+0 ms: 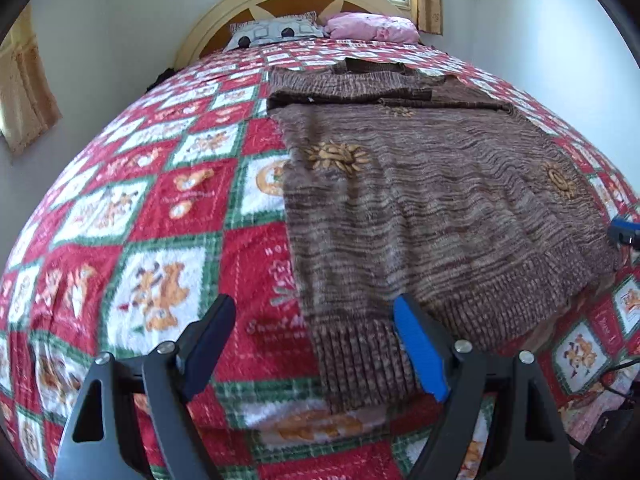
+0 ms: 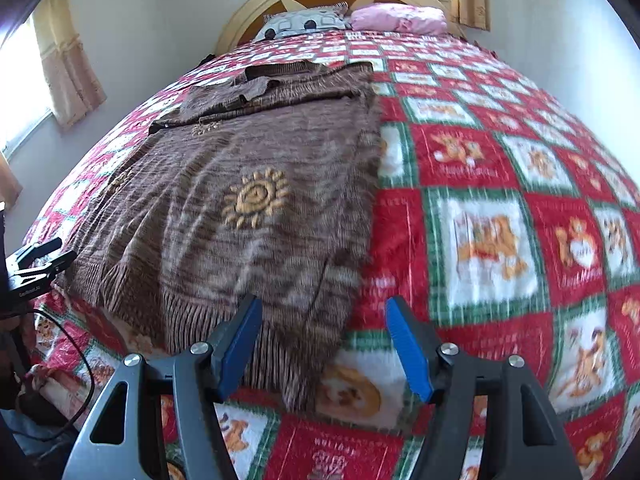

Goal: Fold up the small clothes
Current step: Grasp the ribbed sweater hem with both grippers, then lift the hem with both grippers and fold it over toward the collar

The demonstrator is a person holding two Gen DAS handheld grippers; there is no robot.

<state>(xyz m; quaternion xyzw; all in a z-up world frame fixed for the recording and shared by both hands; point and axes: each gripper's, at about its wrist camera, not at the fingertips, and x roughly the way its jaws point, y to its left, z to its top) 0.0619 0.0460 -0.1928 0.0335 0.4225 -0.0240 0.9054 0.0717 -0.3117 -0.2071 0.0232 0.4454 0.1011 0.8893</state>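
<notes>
A brown knit sweater (image 1: 420, 200) with yellow sun motifs lies flat on the bed, its sleeves folded across the top. My left gripper (image 1: 316, 314) hovers open over the sweater's near left hem corner, the ribbed hem showing between its fingers. In the right wrist view the sweater (image 2: 224, 208) fills the left half. My right gripper (image 2: 323, 305) stands open above the near right hem corner. Neither pair of pads presses on the cloth. Each gripper shows in the other's view: the right gripper (image 1: 624, 234) at the right edge, the left gripper (image 2: 36, 262) at the left edge.
The bed carries a red, green and white checked bear blanket (image 1: 160, 216). A patterned pillow (image 1: 276, 32) and a pink pillow (image 1: 372, 26) lie against the curved headboard (image 1: 224, 12). A black cable (image 2: 76, 356) hangs off the near bed edge. Curtained windows flank the walls.
</notes>
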